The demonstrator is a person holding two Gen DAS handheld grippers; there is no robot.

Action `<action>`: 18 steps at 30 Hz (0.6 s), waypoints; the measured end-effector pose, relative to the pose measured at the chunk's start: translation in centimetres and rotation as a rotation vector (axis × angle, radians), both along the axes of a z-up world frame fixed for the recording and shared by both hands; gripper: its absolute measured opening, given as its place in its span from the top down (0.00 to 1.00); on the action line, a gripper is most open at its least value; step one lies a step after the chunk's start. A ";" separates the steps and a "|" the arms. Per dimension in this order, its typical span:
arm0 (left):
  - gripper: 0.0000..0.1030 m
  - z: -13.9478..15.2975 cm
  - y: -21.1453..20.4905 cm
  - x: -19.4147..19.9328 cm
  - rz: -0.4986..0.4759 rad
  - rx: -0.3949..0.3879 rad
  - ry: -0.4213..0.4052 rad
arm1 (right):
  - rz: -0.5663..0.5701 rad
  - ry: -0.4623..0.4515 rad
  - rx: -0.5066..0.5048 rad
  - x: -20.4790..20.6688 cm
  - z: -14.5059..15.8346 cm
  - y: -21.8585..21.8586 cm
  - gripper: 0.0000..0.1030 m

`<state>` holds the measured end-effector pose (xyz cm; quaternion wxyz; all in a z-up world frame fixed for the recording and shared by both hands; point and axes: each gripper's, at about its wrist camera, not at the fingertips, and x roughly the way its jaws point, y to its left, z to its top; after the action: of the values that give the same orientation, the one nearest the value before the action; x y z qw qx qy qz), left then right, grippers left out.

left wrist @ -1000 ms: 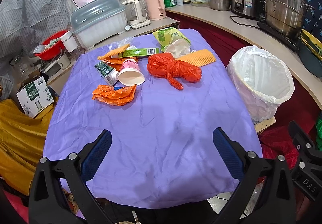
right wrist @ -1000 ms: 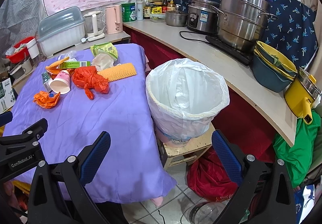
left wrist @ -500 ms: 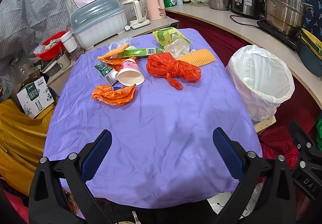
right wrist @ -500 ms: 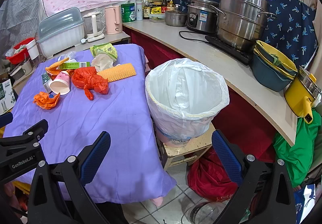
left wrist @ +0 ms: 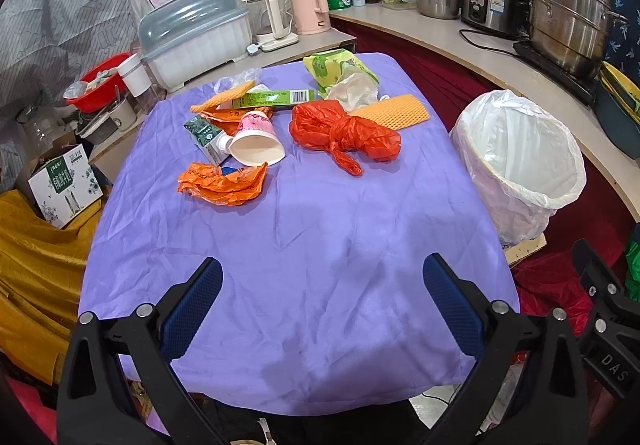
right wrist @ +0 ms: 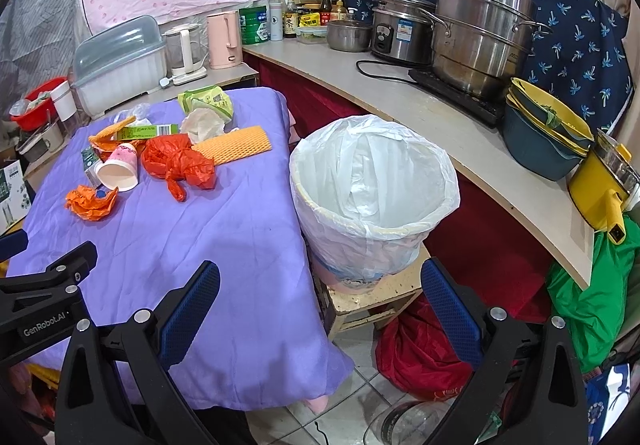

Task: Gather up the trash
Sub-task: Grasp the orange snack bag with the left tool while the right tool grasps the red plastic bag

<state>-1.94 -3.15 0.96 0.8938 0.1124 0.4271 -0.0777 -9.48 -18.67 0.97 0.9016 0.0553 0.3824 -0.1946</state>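
Trash lies at the far end of a purple-clothed table (left wrist: 304, 237): a red plastic bag (left wrist: 344, 133), an orange wrapper (left wrist: 224, 185), a tipped paper cup (left wrist: 256, 143), a green box (left wrist: 276, 99), an orange foam net (left wrist: 394, 113), a white tissue (left wrist: 354, 91) and a green packet (left wrist: 334, 67). A white-lined bin (right wrist: 372, 185) stands on a stool right of the table. My left gripper (left wrist: 322, 293) is open and empty over the table's near part. My right gripper (right wrist: 320, 297) is open and empty, near the table's right edge, in front of the bin.
A counter (right wrist: 460, 125) with steel pots, a rice cooker and bowls runs behind the bin. A dish box (left wrist: 196, 33) and kettles stand beyond the table. A cardboard box (left wrist: 64, 181) and yellow cloth lie at the left. A red bag (right wrist: 416, 349) lies on the floor.
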 end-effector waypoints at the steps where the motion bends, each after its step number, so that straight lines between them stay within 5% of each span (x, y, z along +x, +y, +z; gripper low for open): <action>1: 0.07 0.0 0.3 0.4 0.004 -0.007 0.003 | -0.001 0.000 0.004 0.3 -0.1 -0.1 0.06; 18: 0.07 -4.1 8.6 12.3 0.211 -0.159 0.088 | 0.102 -0.021 0.076 11.3 -3.4 2.1 0.06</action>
<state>10.33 5.40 -3.14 0.8835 -0.0078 0.4678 -0.0220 1.78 -16.55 -2.41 0.9115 0.0721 0.3825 -0.1332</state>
